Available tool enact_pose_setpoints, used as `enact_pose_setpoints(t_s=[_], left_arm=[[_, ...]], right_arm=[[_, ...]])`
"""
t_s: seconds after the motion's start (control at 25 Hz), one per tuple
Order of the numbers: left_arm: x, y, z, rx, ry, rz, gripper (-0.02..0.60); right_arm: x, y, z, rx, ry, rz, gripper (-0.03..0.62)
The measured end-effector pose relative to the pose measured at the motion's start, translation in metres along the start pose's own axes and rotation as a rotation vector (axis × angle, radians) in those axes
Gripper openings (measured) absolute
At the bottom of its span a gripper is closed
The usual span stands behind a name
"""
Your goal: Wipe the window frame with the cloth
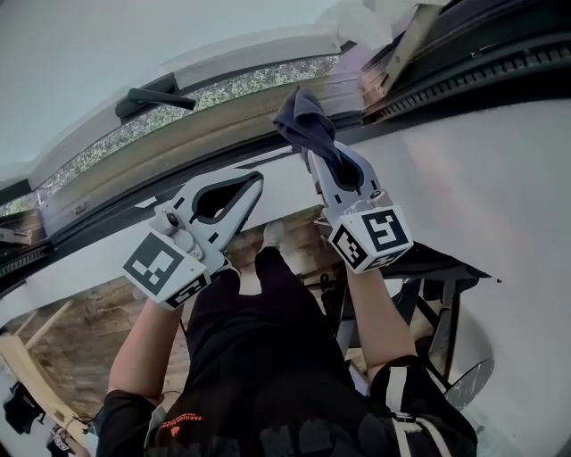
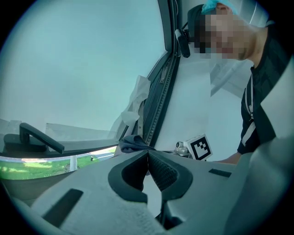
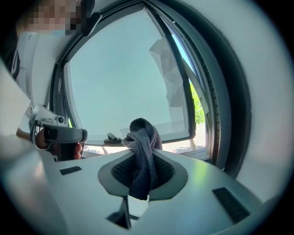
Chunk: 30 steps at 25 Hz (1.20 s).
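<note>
A dark blue-grey cloth (image 1: 303,118) is bunched at the tips of my right gripper (image 1: 314,153), which is shut on it. The bunch is held up against the lower rail of the window frame (image 1: 241,112); whether it touches cannot be told. In the right gripper view the cloth (image 3: 143,144) hangs down between the jaws of the right gripper (image 3: 139,150). My left gripper (image 1: 257,177) is shut with nothing in it, lower and to the left, near the white wall. From the left gripper (image 2: 148,153) the cloth (image 2: 133,143) shows just past the closed tips.
A dark window handle (image 1: 147,96) sticks out of the frame to the left of the cloth. Crumpled white film (image 1: 375,18) hangs in the frame's upper right corner. The white wall (image 1: 473,178) runs under the window. A black stand (image 1: 437,268) and wooden floor (image 1: 80,330) lie below.
</note>
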State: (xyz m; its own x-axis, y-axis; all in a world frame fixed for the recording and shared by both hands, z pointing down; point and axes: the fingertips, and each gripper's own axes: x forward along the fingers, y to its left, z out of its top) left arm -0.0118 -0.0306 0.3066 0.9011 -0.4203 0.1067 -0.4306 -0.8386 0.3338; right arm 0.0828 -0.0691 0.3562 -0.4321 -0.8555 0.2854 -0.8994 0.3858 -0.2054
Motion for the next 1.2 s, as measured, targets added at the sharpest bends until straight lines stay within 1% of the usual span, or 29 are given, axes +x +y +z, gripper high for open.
enact_pose_setpoints(t_s=[0.36, 0.6, 0.72, 0.84, 1.2], left_arm=[[0.024, -0.016, 0.021, 0.028, -0.026, -0.025, 0.02], [0.04, -0.023, 0.029, 0.04, -0.036, -0.038, 0.02], [0.043, -0.023, 0.029, 0.041, -0.037, -0.042, 0.02], [0.046, -0.022, 0.024, 0.036, -0.031, -0.045, 0.02], [0.056, -0.025, 0.01, 0.024, 0.007, -0.047, 0.02]], right_arm=[[-0.041, -0.037, 0.096, -0.112, -0.153, -0.059, 0.043], [-0.063, -0.05, 0.134, -0.149, -0.218, -0.073, 0.043], [-0.069, -0.055, 0.141, -0.154, -0.234, -0.086, 0.043], [-0.071, -0.064, 0.139, -0.145, -0.236, -0.103, 0.043], [-0.067, -0.085, 0.11, -0.086, -0.199, -0.118, 0.043]])
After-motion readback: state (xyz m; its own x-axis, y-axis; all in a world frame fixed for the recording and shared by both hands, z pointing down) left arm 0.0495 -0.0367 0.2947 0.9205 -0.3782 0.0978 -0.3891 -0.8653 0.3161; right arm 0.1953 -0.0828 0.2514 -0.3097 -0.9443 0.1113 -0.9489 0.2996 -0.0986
